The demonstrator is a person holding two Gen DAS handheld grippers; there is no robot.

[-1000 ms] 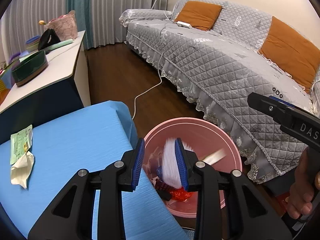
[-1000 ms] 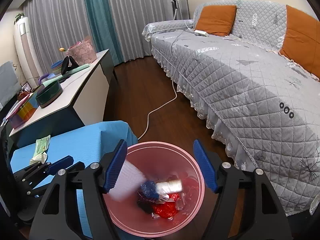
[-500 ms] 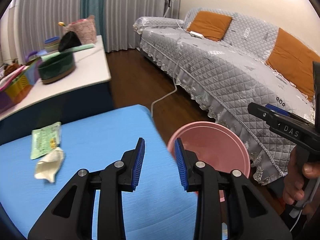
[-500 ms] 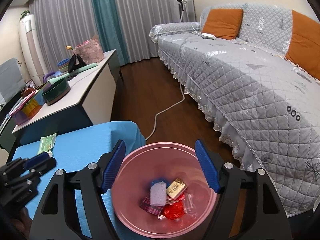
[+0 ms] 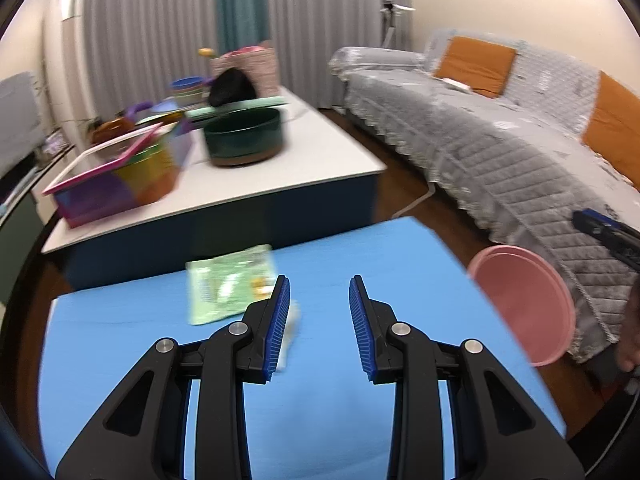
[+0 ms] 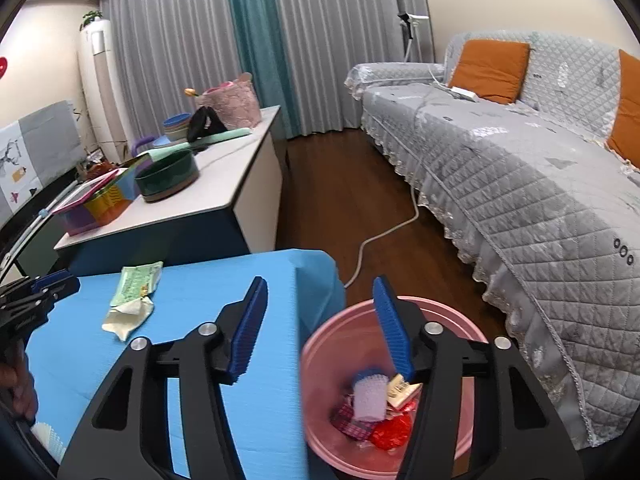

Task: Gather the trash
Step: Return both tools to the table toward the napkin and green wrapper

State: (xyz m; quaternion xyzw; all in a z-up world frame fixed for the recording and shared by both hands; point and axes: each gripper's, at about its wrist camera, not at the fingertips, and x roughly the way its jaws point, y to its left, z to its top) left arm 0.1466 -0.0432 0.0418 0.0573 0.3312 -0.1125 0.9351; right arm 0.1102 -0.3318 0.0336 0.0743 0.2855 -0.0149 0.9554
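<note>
Blue-padded, both the left gripper and right gripper gape empty. Next pickup: the green wrapper and crumpled tissue, then the pink bin.

No lettering in either view is sharp enough to read.

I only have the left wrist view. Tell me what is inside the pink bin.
Observer: The right wrist view looks into the pink bin: a white-and-blue piece, a red wrapper and other scraps.
Operator: Report what lies beside the green packet.
Observer: A crumpled cream wrapper touches the green packet on its near side.
Operator: Give me the right gripper's state.
Observer: The right gripper is open and empty, straddling the blue table edge and bin.
</note>
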